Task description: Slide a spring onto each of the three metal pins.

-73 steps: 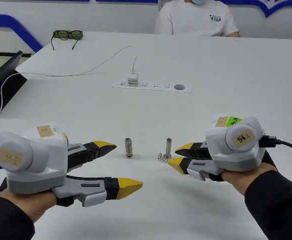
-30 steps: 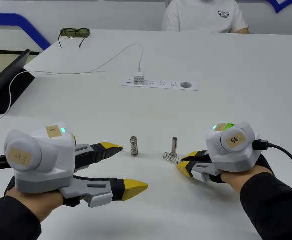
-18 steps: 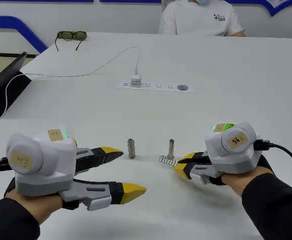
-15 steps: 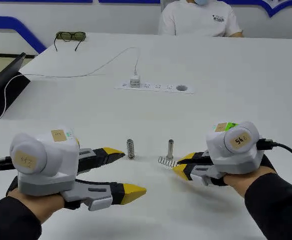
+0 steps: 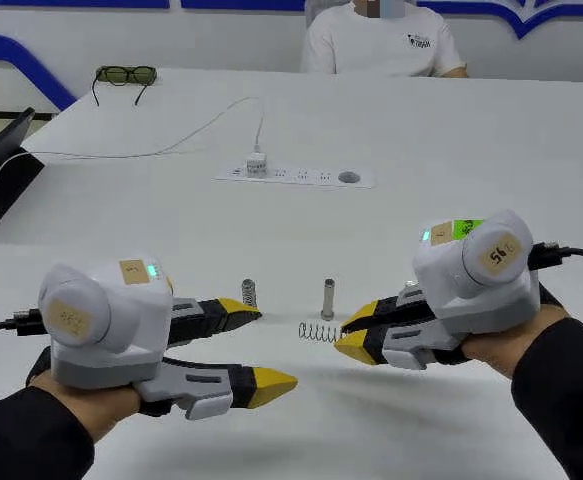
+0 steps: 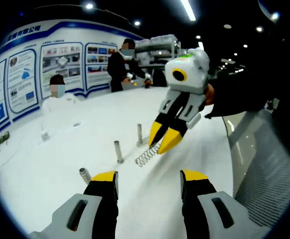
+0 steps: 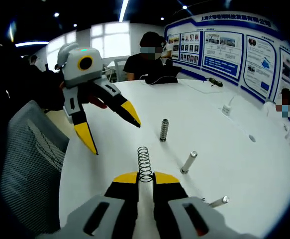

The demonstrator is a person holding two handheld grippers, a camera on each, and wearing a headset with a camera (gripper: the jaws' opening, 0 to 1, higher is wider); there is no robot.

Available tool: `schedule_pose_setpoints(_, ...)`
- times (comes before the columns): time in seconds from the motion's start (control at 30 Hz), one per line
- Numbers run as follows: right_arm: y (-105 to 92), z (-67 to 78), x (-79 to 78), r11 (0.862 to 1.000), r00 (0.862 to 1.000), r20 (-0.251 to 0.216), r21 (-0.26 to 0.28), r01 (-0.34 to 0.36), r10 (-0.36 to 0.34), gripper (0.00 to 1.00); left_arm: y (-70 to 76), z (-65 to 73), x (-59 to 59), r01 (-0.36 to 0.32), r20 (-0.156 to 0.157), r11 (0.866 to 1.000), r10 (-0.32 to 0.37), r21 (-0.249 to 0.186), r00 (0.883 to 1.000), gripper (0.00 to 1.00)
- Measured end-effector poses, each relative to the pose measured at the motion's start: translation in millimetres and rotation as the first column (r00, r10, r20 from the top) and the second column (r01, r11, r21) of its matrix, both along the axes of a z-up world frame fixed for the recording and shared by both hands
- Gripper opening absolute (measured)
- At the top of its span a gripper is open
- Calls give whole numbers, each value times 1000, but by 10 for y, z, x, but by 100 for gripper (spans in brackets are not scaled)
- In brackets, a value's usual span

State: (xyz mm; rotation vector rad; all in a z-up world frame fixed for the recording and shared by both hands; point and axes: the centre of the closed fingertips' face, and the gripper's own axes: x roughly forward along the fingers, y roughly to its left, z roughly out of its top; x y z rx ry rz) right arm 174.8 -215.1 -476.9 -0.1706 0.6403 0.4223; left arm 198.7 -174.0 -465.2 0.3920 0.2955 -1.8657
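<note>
Our right gripper (image 5: 343, 336) has its fingers closed on one end of a loose spring (image 5: 316, 331). In the head view the spring sticks out from the yellow tips toward 9 o'clock. We cannot tell whether its free end touches the white table (image 5: 451, 160). In the right gripper view the spring runs toward 12 o'clock from between the two pinched tips.

Our left gripper (image 5: 273, 348) has its fingers spread wide with nothing between them. In the head view it sits at 8 o'clock from the spring, tips pointing toward 3 o'clock, and is apart from it.

We see a bare pin (image 5: 328, 298) standing upright on the table, near the spring at its 1 o'clock. At 9 o'clock from that pin stands a second pin (image 5: 248, 285), with a fitted spring (image 7: 164, 130) already around its shaft. The upper tip of the left gripper lies just at 6 o'clock of it. In the left gripper view a third pin (image 6: 140, 134) stands upright and bare, at 1 o'clock from the bare pin and close at 9 o'clock of the right gripper's tips.

Farther across the table, at 12 o'clock from the pins, lies a white power strip (image 5: 296, 176) with a plug (image 5: 256, 165) in it. A cable (image 5: 201, 125) runs off from the plug toward 10 o'clock. Dark glasses (image 5: 124, 74) rest near the far edge at 10 o'clock. A person in a white shirt (image 5: 376, 45) sits at the far side at 12 o'clock.
</note>
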Motion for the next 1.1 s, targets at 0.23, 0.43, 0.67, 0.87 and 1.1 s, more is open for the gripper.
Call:
schedule_pose_setpoints(0.23, 190, 56, -52, 996, 996, -18, -1, -86, 86, 11, -1, -1, -81, 38, 25, 999, -38, -6, 999, 44)
schedule_pose_setpoints(0.43, 304, 93, -78, 991, 990, -26, -4, -136, 135, 11, 8, -19, -142, 80, 67, 997, -79, -11, 995, 36)
schedule_pose_setpoints(0.67, 371, 124, -103, 984, 983, -39, -5, -179, 179, 11, 22, -21, -218, 122, 106, 992, -120, -20, 987, 25)
schedule_pose_setpoints(0.87, 411, 111, -144, 977, 975, -63, -18, -215, 213, 11, 36, -33, -288, 157, 121, 987, -153, -18, 981, 14)
schedule_pose_setpoints(1.1, 427, 183, -152, 975, 974, -54, -11, -220, 219, 11, 37, -45, -302, 163, 121, 987, -160, -11, 980, 13)
